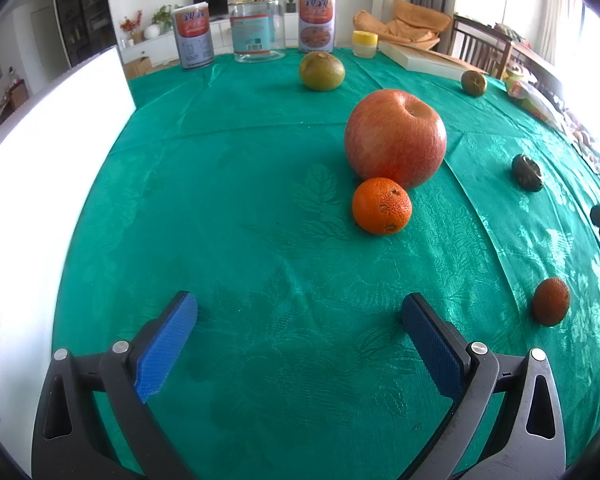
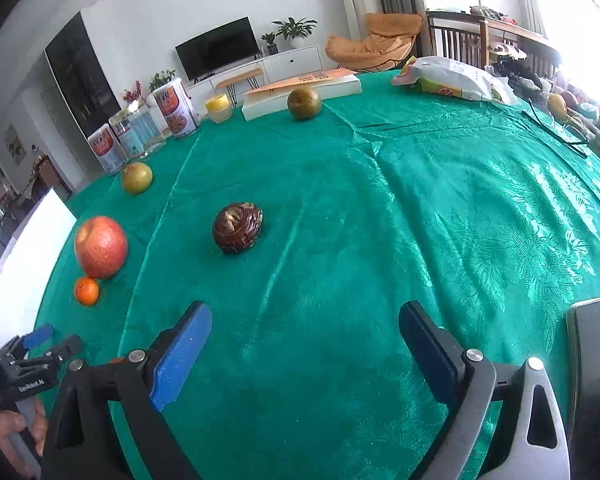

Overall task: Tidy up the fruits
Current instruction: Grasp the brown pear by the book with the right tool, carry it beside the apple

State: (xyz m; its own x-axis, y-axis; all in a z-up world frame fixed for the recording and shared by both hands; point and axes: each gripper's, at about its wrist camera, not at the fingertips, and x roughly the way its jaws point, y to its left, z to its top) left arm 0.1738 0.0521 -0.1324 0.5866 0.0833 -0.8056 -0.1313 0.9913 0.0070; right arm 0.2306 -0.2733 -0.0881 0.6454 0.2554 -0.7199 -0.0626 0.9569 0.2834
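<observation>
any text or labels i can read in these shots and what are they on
"GenRobot.AI": printed on the left tool's black body, seen in the right wrist view.
Two large Chinese characters: top of each printed can, too blurred to read for sure.
Clear jar's label: barcode and small print, unreadable.
Flat box: orange print, unreadable.
</observation>
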